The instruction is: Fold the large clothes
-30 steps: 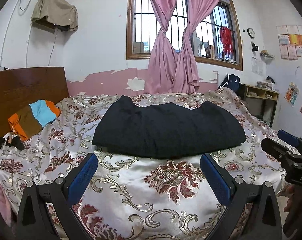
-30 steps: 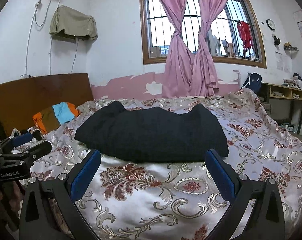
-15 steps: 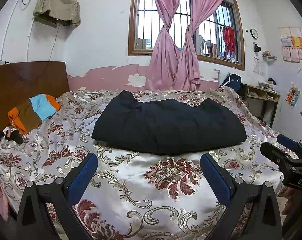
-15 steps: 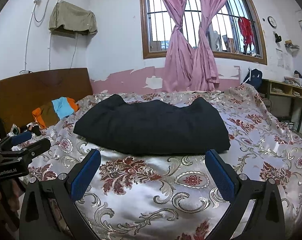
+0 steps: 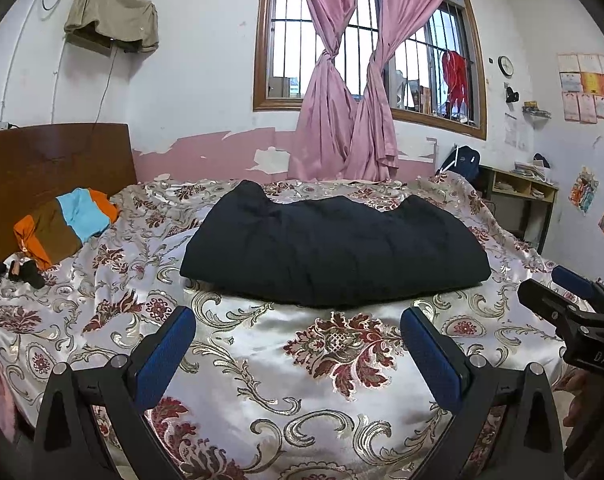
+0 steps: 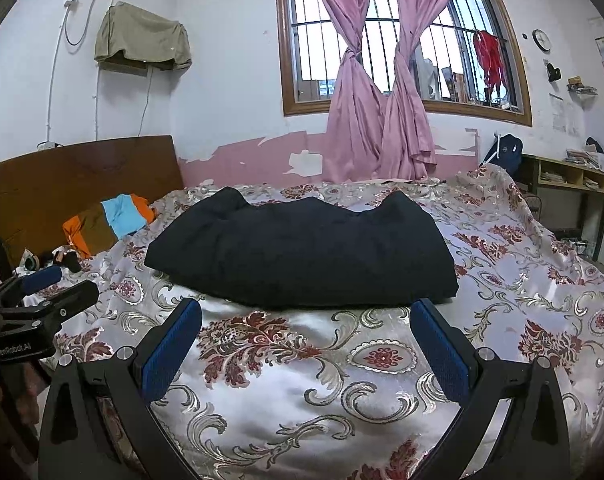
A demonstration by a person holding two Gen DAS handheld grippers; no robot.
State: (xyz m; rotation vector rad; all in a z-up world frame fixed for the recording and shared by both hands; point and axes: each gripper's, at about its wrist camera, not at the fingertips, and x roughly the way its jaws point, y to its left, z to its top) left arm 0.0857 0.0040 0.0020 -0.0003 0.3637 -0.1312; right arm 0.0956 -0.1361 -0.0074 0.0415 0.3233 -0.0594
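A large black garment (image 5: 334,248) lies folded in a thick bundle on the bed's floral satin cover (image 5: 326,380); it also shows in the right wrist view (image 6: 302,256). My left gripper (image 5: 297,344) is open and empty, held above the cover in front of the garment, apart from it. My right gripper (image 6: 308,338) is open and empty too, just short of the garment's near edge. The right gripper also shows at the right edge of the left wrist view (image 5: 574,304), and the left gripper at the left edge of the right wrist view (image 6: 41,296).
An orange, brown and blue cloth (image 5: 61,224) lies by the wooden headboard (image 5: 53,152) at the left. Pink curtains (image 5: 350,80) hang at the barred window behind the bed. A wooden shelf unit (image 5: 518,200) stands at the right.
Both grippers have dropped and pulled back a little from the bed; the view has tilted so more wall shows. The garment has not moved. Both stay open.
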